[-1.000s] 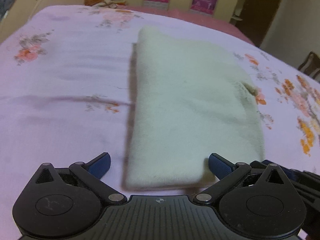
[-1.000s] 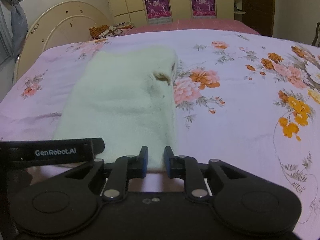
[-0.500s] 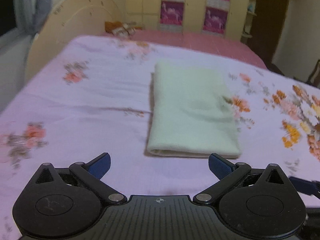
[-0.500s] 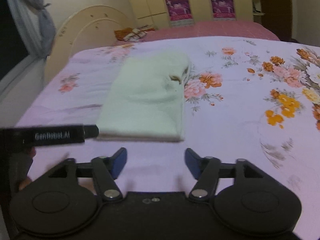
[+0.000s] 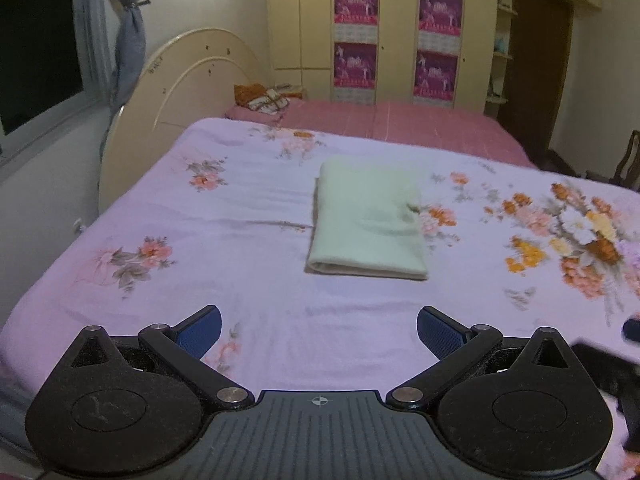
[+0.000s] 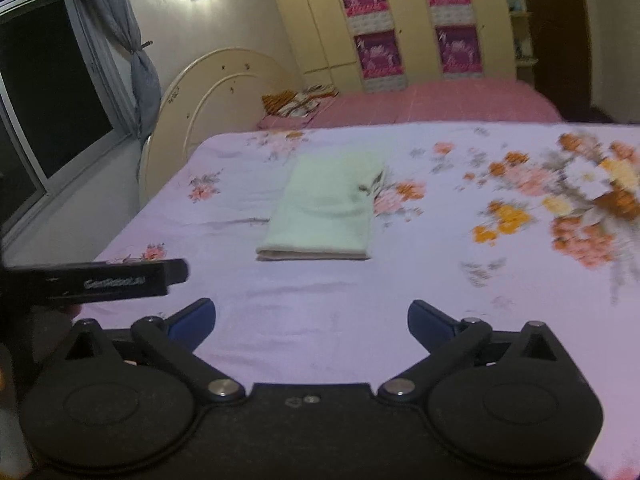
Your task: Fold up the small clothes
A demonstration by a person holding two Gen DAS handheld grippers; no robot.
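Your folded cloth (image 5: 366,224) lies flat on the bed (image 5: 248,280), squared so it holds; left gripper (image 5: 319,330) wide open and empty, right gripper (image 6: 311,320) opening, nothing between its fingers.

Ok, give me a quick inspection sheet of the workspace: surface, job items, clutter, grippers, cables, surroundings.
Surface: bed under a lilac floral sheet, lightly creased.
Job's things: one pale green folded cloth lies flat mid-bed as a neat rectangle, its layered edge towards the cameras; a small dark patch shows at its right edge.
Clutter: an orange patterned bundle on the pink bedding at the far end.
Grippers: left gripper open, nothing between its fingers; right gripper has its jaws opening wide, nothing between them. Both are clear of the cloth.
Cables: nothing seen.
Surroundings: cream headboard, wardrobe with purple posters, dark window with a tied curtain.
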